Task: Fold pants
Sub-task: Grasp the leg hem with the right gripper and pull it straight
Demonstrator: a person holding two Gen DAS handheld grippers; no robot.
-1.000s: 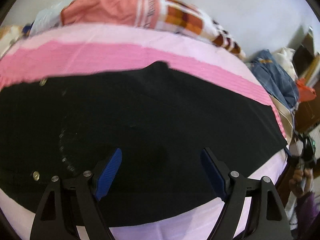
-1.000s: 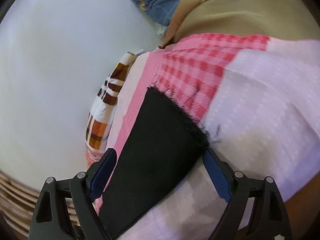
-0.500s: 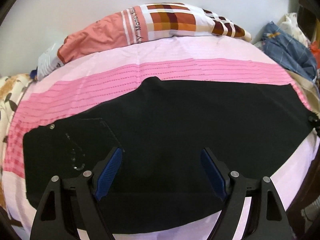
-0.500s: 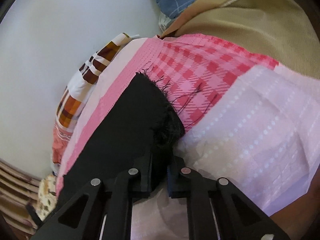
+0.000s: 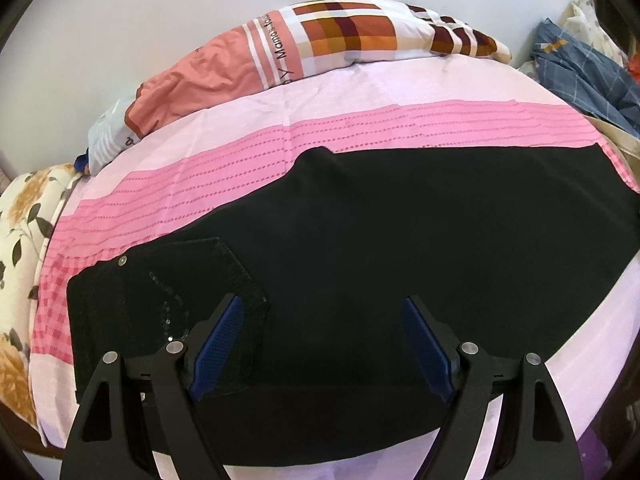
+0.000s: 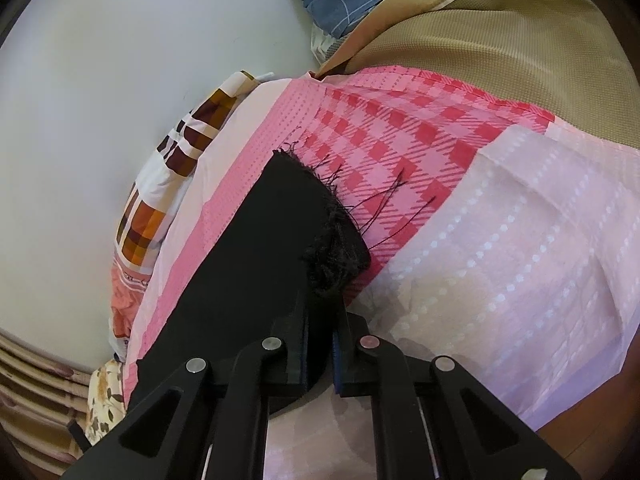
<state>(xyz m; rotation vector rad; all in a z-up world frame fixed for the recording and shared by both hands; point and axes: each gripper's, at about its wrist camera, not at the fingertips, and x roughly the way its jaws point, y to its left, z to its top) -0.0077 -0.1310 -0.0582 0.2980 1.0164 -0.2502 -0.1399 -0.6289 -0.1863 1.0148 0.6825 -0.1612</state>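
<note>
Black pants (image 5: 380,240) lie flat across a pink and lilac bedsheet (image 5: 360,128), waist and back pocket (image 5: 192,280) at the left, legs running right. My left gripper (image 5: 320,344) is open and empty, hovering above the seat of the pants. My right gripper (image 6: 320,320) is shut on the frayed hem (image 6: 332,248) of the pants (image 6: 240,264) at the leg end, with loose threads lying on the checked sheet (image 6: 400,140).
A checked pillow (image 5: 340,40) lies along the far edge against the white wall. A blue garment (image 5: 580,64) sits at the far right. A floral cloth (image 5: 20,240) is at the left bed edge. A tan cloth (image 6: 500,40) lies beyond the hem.
My right gripper closed on the pants hem. My left gripper pulled back and up, so more of the bed and the waist end show.
</note>
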